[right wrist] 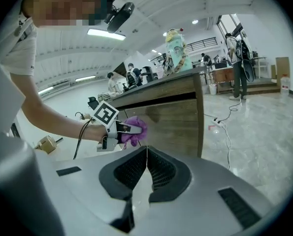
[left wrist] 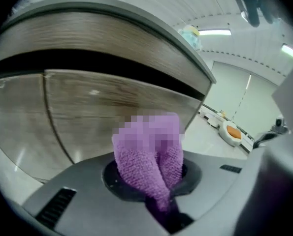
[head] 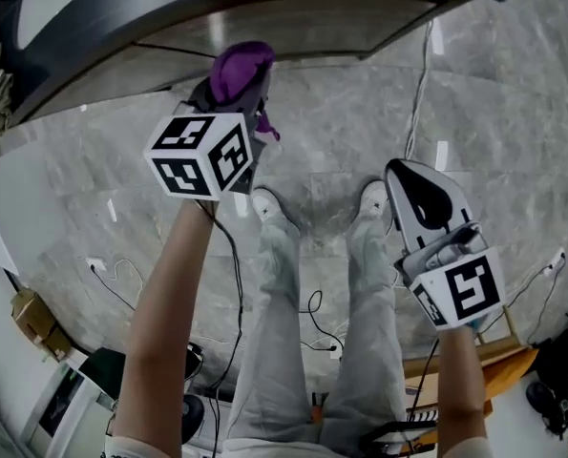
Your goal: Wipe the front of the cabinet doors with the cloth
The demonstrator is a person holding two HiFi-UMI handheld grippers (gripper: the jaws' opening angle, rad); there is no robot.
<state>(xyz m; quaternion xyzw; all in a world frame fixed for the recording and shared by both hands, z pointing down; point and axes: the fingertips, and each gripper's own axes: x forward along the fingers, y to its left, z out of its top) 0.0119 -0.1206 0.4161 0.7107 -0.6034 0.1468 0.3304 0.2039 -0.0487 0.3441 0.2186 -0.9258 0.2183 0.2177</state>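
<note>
A purple cloth (head: 238, 70) is bunched in my left gripper (head: 234, 92), which is shut on it and held close to the wooden cabinet door (head: 293, 29). In the left gripper view the cloth (left wrist: 151, 163) sticks up between the jaws, with the cabinet door (left wrist: 87, 112) right behind it; contact is unclear. My right gripper (head: 419, 194) hangs lower at the right, away from the cabinet, jaws shut with nothing between them. The right gripper view shows the left gripper (right wrist: 129, 129) with the cloth (right wrist: 135, 130) in front of the cabinet door (right wrist: 171, 124).
A drink cup (right wrist: 176, 50) stands on the cabinet top. Cables (head: 419, 74) trail over the grey marble floor, with a power strip (right wrist: 216, 128) near the cabinet's corner. My feet (head: 269, 203) stand just before the cabinet. People and desks are far behind.
</note>
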